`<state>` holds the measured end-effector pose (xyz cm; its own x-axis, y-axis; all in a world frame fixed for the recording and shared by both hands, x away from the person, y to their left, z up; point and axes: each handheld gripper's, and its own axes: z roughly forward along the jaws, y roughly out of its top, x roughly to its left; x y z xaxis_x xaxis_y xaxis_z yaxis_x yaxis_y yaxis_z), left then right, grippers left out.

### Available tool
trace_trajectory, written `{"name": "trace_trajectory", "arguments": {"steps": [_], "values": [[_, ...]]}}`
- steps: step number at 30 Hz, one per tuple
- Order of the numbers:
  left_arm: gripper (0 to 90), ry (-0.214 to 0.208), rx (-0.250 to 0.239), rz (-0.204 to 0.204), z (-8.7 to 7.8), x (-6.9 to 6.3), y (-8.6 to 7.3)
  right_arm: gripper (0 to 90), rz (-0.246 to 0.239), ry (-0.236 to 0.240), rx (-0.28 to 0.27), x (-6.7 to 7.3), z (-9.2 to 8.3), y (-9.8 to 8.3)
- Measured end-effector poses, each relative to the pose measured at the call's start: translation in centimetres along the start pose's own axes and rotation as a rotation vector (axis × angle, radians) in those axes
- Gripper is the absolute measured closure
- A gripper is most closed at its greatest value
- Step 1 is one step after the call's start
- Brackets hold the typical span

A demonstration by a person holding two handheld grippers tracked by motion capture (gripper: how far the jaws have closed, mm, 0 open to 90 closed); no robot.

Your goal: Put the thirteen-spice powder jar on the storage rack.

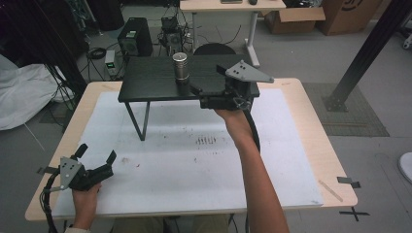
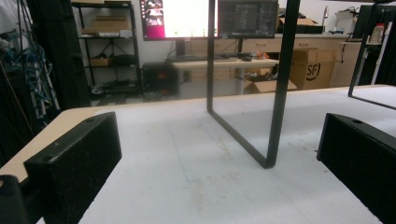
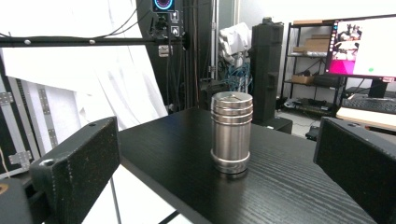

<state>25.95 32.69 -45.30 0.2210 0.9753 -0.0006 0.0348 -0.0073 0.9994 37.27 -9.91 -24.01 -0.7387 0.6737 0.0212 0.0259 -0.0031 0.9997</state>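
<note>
A ribbed metal cylinder (image 1: 180, 65) stands upright on a low black shelf (image 1: 150, 80) at the back of the table. My right gripper (image 1: 206, 79) is held just right of the cylinder at shelf height, open, jaws pointing at it without touching. In the right gripper view the cylinder (image 3: 231, 133) stands a short way ahead on the shelf top (image 3: 289, 186), between the lines of the wide-apart fingers (image 3: 74, 163). My left gripper (image 1: 95, 154) rests low at the front left corner, open and holding nothing.
A white mat (image 1: 194, 165) covers most of the wooden table (image 1: 335, 160). The shelf's thin black leg frame (image 1: 138, 121) stands on the mat, and that leg frame (image 2: 275, 93) rises ahead in the left gripper view. Boxes, a desk and cabling crowd the floor beyond.
</note>
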Motion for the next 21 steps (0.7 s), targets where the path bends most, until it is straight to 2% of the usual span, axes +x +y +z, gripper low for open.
{"name": "trace_trajectory", "arguments": {"steps": [8,21], "values": [[0.2,0.001,-0.001,-0.002,0.0,0.0,0.0,0.8,-0.002,0.025,-0.018,1.0,-1.8,-0.7],[0.2,0.000,-0.002,-0.003,0.0,0.0,0.0,0.0,-0.015,0.015,-0.050,1.8,-5.1,-2.4]]}}
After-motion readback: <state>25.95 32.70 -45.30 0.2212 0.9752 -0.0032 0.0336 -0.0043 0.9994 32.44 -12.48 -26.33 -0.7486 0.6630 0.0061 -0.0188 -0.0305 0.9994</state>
